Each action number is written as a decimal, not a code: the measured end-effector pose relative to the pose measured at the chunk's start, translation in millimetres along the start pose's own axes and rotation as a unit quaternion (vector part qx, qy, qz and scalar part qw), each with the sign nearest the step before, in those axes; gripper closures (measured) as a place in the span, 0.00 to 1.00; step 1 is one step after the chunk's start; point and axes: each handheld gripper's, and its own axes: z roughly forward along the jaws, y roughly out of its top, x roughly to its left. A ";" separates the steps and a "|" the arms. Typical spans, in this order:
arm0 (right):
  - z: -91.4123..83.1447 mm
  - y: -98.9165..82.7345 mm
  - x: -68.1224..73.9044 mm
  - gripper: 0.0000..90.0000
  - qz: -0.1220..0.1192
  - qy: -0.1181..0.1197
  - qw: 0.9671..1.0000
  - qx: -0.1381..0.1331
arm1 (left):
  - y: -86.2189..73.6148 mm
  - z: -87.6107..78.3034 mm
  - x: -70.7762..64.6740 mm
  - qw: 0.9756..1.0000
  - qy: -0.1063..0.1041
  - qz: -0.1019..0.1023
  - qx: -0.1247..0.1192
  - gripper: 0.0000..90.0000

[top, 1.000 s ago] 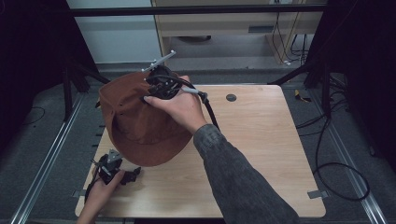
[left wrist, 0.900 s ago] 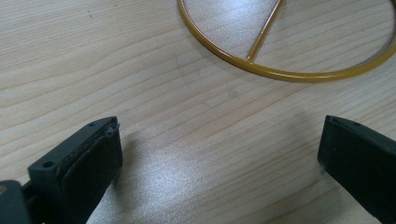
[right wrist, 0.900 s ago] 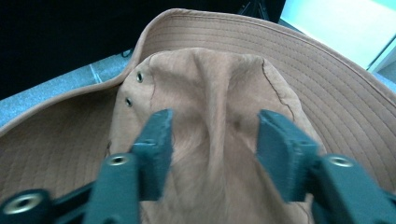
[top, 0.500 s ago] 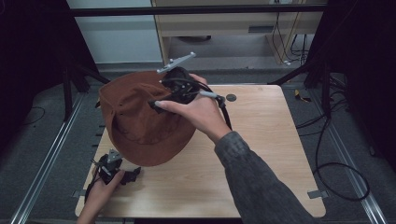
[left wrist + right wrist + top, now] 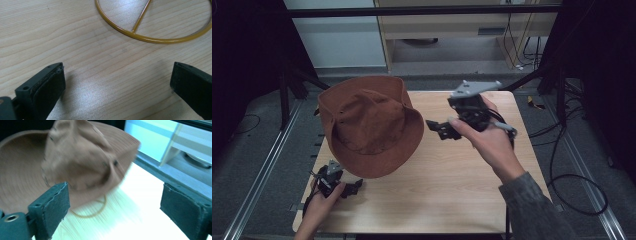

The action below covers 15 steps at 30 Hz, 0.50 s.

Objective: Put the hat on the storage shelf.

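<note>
A brown brimmed hat [image 5: 369, 127] lies crown up on the left half of the wooden table [image 5: 452, 190]. My right gripper [image 5: 437, 129] hovers just right of its brim, pointing at it. Its jaws have just been opening and stand open with nothing between them. In the right gripper view the hat [image 5: 75, 162] is blurred beyond the open right gripper [image 5: 113, 195], with a thin yellow ring [image 5: 87, 215] showing under its brim. My left gripper [image 5: 354, 185] rests near the table's front left corner. In its own view the left gripper [image 5: 117, 75] is open over bare wood, the yellow ring [image 5: 150, 37] ahead.
A pale cabinet [image 5: 452, 35] stands behind the table. Black cables [image 5: 572, 185] loop on the floor at the right. Metal frame rails [image 5: 257, 185] run along the left side. The hat's brim overhangs the table's far left edge.
The right hand has let go of the hat's crown and swung right, away from the hat, its jaws opening. The hat stays on the table. The left hand has not moved.
</note>
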 end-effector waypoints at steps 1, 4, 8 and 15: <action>-5.6 -9.6 -3.4 0.12 0.004 -0.007 1.000 0.000 | 0.0 0.0 0.0 1.000 0.000 0.000 0.000 0.00; -18.5 -40.4 -13.3 0.14 0.016 -0.021 1.000 0.003 | 0.0 0.0 0.0 1.000 0.000 0.000 0.000 0.00; -21.2 -81.7 -25.3 0.15 0.033 -0.035 0.999 0.022 | 0.0 0.0 0.0 1.000 0.000 0.000 0.000 0.00; -4.8 -140.6 -34.0 0.16 0.052 -0.045 0.997 0.042 | 0.2 -0.6 0.5 1.000 0.000 0.005 0.005 0.00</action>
